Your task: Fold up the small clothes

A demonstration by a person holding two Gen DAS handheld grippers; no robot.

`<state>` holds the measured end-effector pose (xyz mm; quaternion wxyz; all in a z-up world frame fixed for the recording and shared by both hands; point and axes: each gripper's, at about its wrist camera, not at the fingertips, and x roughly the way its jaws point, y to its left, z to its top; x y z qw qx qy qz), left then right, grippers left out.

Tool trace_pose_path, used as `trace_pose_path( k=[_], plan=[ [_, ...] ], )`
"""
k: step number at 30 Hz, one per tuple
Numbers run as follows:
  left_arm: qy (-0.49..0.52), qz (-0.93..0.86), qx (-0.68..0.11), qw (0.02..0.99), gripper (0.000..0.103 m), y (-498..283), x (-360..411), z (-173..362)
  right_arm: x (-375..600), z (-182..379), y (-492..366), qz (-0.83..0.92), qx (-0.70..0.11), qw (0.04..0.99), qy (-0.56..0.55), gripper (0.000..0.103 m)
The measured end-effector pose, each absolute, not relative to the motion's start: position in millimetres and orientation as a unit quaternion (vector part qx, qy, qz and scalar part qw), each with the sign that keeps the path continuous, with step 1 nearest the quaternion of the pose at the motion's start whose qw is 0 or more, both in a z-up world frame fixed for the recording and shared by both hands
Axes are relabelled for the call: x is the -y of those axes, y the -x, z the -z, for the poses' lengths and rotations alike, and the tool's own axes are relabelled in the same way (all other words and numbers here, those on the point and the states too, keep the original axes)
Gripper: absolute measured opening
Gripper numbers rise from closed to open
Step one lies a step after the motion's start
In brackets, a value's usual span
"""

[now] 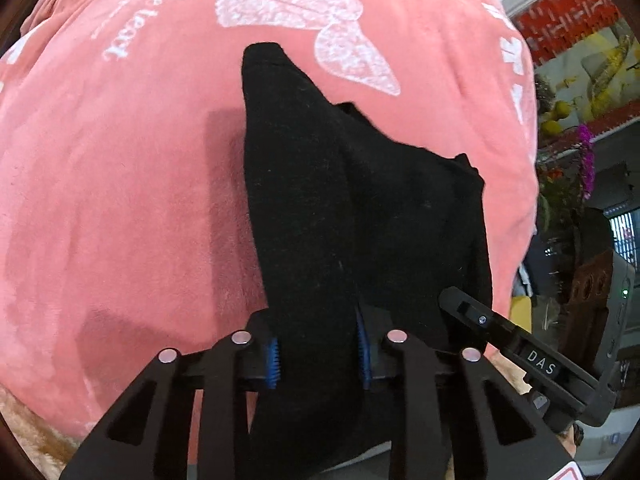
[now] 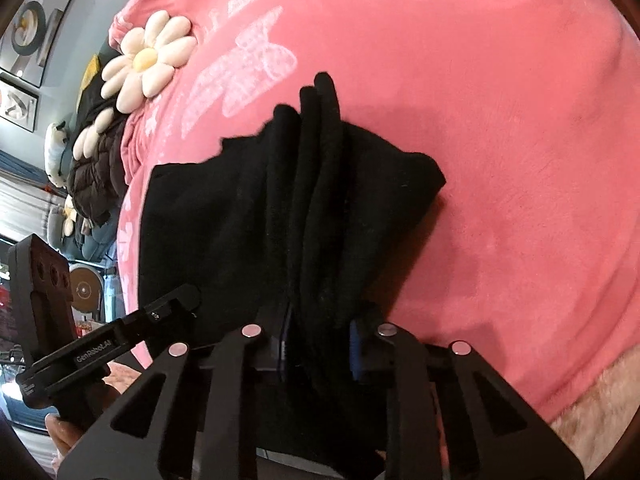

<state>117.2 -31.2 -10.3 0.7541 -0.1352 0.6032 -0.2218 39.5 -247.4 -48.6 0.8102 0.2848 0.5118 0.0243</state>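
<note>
A small black garment (image 1: 360, 200) lies bunched on a pink plush blanket (image 1: 120, 200) with white butterfly prints. My left gripper (image 1: 320, 346) is shut on one end of it, the cloth pinched between the blue pads (image 1: 273, 362) and hanging below them. In the right wrist view the same garment (image 2: 260, 220) shows several folded ridges, and my right gripper (image 2: 320, 346) is shut on its near edge. The two grippers stand side by side: a finger (image 1: 472, 312) of the right one shows in the left view, and a finger (image 2: 160, 308) of the left one in the right view.
The pink blanket (image 2: 520, 160) covers the whole work surface over a beige fuzzy layer (image 2: 600, 400). A daisy-shaped cushion (image 2: 148, 60) and a dark puffy jacket (image 2: 96, 160) lie at its far left edge. Shelves with flowers (image 1: 584, 148) stand beyond the right edge.
</note>
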Motion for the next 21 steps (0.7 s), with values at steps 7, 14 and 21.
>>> trace_pose_path(
  k=[7, 14, 21],
  plan=[
    [0.091, 0.228, -0.574, 0.782, 0.023, -97.5, 22.3, -32.7, 214.6, -8.8, -22.9, -0.043, -0.479, 0.838, -0.258, 0.019],
    [0.073, 0.226, -0.533, 0.812, 0.023, -82.9, -18.9, -83.2, 172.2, -58.4, -13.6, -0.076, -0.437, 0.864, -0.237, 0.018],
    [0.070, 0.215, -0.486, 0.844, 0.023, -92.0, -69.5, -129.6, 116.3, -101.7, -30.5, -0.117, -0.401, 0.884, -0.209, 0.018]
  ],
)
